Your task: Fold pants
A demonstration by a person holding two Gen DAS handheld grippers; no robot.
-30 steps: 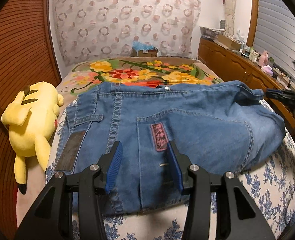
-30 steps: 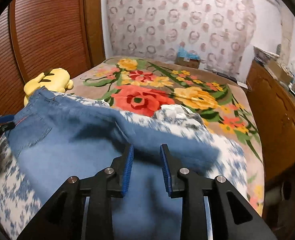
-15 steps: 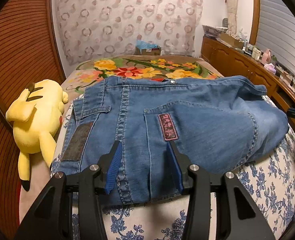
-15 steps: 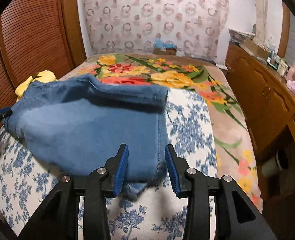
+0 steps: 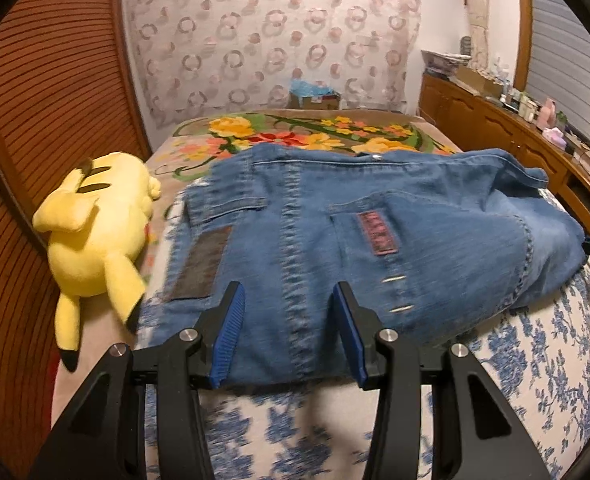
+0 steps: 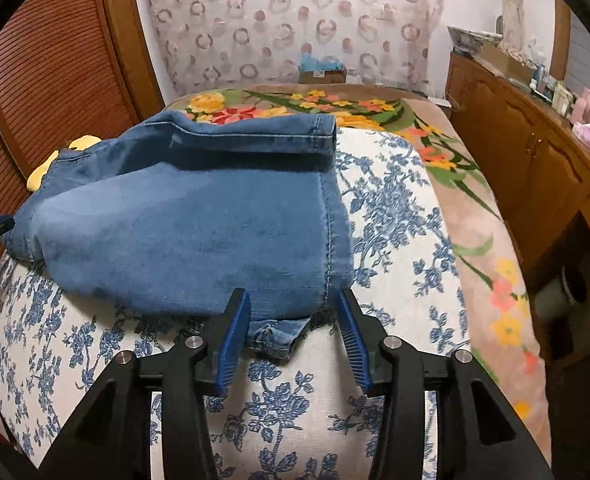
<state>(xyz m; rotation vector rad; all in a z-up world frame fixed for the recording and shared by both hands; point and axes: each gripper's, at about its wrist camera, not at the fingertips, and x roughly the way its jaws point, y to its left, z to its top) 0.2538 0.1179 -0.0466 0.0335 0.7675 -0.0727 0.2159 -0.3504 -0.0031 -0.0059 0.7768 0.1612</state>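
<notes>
Opening over the bed's near edge, right gripper point(image 6: 293, 334) frees folded pants point(image 6: 199, 224); a hem tab pokes out, may snag. Left gripper point(image 5: 289, 334) spread, empty.

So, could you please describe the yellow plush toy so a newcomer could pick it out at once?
Start at the bed with the blue-flowered cover, where the folded jeans lie. Beside the jeans, by the ribbed wooden wall, lies the plush toy: the only bright yellow thing there, with black-tipped ears.

Right gripper point(image 6: 295, 330) opening; left gripper point(image 5: 289, 330) seemingly parted.
</notes>
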